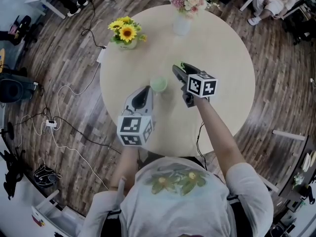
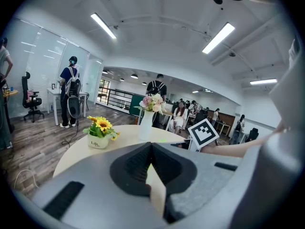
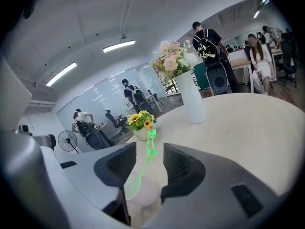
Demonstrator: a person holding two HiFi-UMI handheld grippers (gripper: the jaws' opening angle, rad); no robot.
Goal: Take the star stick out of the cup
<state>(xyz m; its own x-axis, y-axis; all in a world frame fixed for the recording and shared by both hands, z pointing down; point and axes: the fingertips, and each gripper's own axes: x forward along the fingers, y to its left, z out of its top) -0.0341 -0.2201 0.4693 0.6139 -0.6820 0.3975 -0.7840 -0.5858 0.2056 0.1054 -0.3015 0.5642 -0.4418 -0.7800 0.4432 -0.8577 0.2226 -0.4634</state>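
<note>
Right gripper view showed our right tool (image 3: 149, 151) spread around the green star stick (image 3: 151, 142), which stood unpinched in the cup (image 3: 143, 192) on the surface (image 3: 248, 128); closing off-centre could tip the light cup. Our left tool (image 2: 151, 148), pressed together nearby, braced nothing. We could not make out the stick's foot

Only one word can be read: "Life." is printed in dark letters on the front of the white sunflower pot (image 2: 98, 142) that is set on the desk (image 2: 71, 156), as seen in the left gripper view. Black-and-white square code markers are carried on the left cube (image 1: 134, 129) and the right cube (image 1: 203, 85); no letters or numbers are made out on them. No other print can be read.
</note>
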